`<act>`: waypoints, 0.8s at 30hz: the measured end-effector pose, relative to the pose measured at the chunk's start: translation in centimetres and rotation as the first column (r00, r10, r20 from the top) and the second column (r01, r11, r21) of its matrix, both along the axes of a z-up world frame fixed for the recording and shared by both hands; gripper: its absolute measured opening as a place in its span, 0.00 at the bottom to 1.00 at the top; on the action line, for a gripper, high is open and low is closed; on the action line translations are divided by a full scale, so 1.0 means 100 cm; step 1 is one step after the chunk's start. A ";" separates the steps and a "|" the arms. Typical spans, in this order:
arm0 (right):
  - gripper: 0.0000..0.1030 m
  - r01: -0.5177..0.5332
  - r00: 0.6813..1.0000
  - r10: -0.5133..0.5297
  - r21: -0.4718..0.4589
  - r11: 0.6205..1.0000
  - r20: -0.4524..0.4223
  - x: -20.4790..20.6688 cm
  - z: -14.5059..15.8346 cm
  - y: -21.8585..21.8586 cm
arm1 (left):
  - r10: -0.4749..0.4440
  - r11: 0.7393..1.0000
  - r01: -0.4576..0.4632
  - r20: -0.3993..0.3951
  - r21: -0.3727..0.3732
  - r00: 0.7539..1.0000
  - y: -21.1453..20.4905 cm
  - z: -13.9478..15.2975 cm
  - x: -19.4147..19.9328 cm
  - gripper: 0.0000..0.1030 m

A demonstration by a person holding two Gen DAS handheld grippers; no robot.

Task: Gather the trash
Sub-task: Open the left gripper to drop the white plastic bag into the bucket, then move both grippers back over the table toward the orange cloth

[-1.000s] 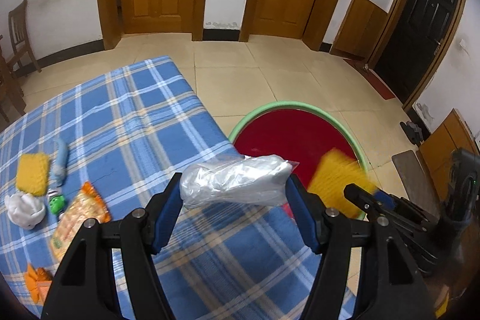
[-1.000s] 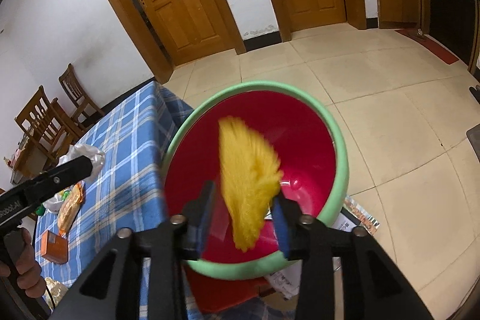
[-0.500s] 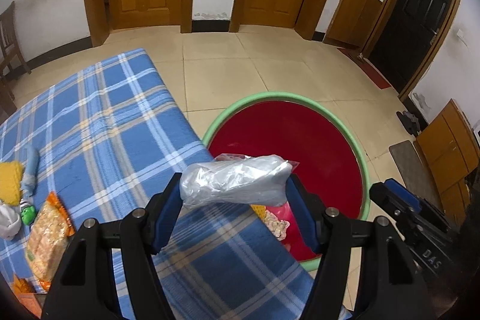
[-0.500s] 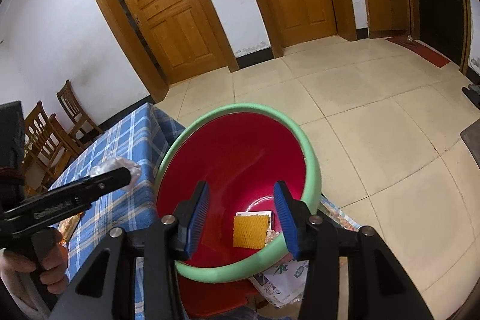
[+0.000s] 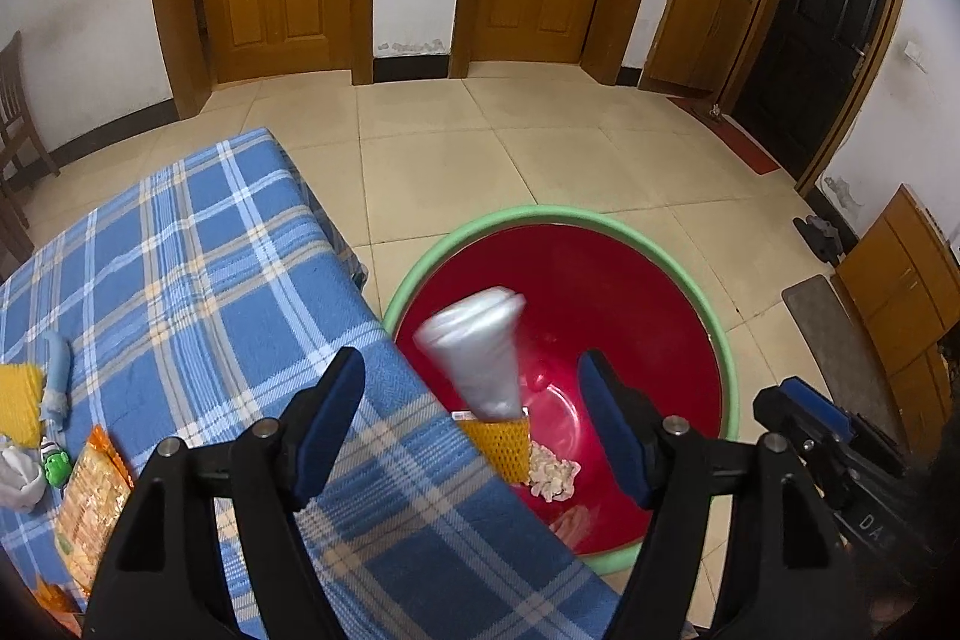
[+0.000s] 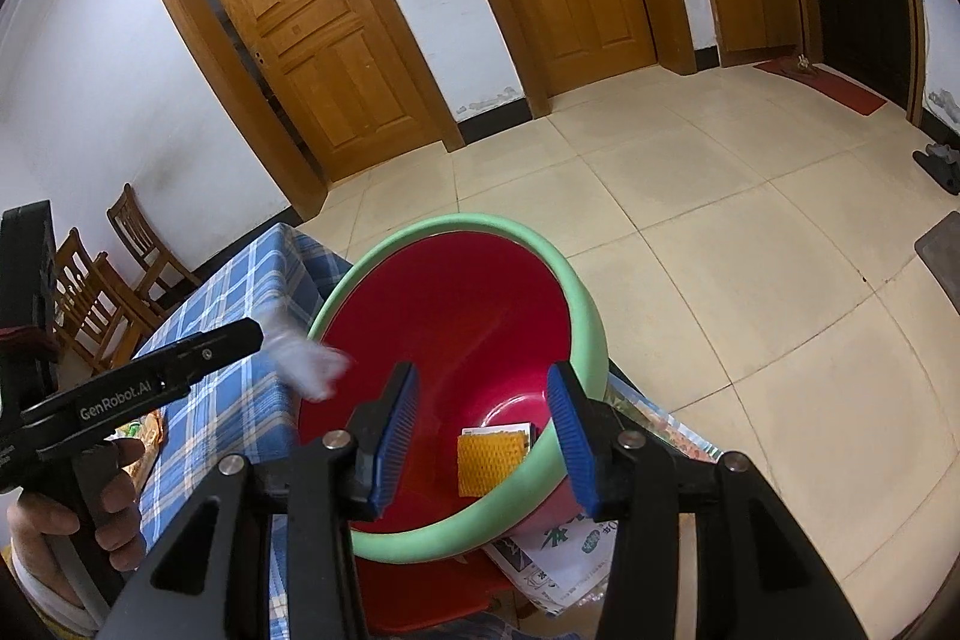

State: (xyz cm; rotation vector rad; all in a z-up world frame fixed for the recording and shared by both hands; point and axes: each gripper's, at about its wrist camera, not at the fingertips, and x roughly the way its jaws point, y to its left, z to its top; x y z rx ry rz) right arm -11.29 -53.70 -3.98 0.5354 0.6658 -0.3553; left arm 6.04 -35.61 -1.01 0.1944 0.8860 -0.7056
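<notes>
Risk: bag [image 5: 480, 352] mid-air over basin [image 5: 729, 370] near table [image 5: 210, 280] edge; may snag rim, spill. Left gripper [image 5: 474, 418] wide, empty; right gripper [image 6: 480, 436] wide, empty.

Clear crumpled plastic bag [image 5: 480, 352], motion-blurred, in mid-air between my spread left fingers, over the near-left rim of the red basin [image 5: 654, 280] with green lip. Yellow foam net [image 6: 489, 454] and pale crumpled paper scrap [image 5: 552, 472] lie on basin bottom.
</notes>
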 end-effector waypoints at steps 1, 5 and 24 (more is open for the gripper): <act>0.46 0.000 1.000 0.000 0.002 1.000 0.000 0.000 0.000 0.000 | 0.002 1.000 -0.002 0.003 0.000 1.000 0.000 0.001 0.000 0.72; 0.46 -0.005 1.000 0.005 0.001 1.000 0.002 0.000 0.002 0.001 | 0.006 1.000 -0.006 0.002 -0.011 1.000 0.003 0.006 -0.001 0.72; 0.48 -0.056 0.998 0.057 -0.022 0.998 0.036 -0.007 0.024 0.024 | 0.076 0.995 -0.075 0.017 -0.073 0.997 0.052 0.051 -0.018 0.72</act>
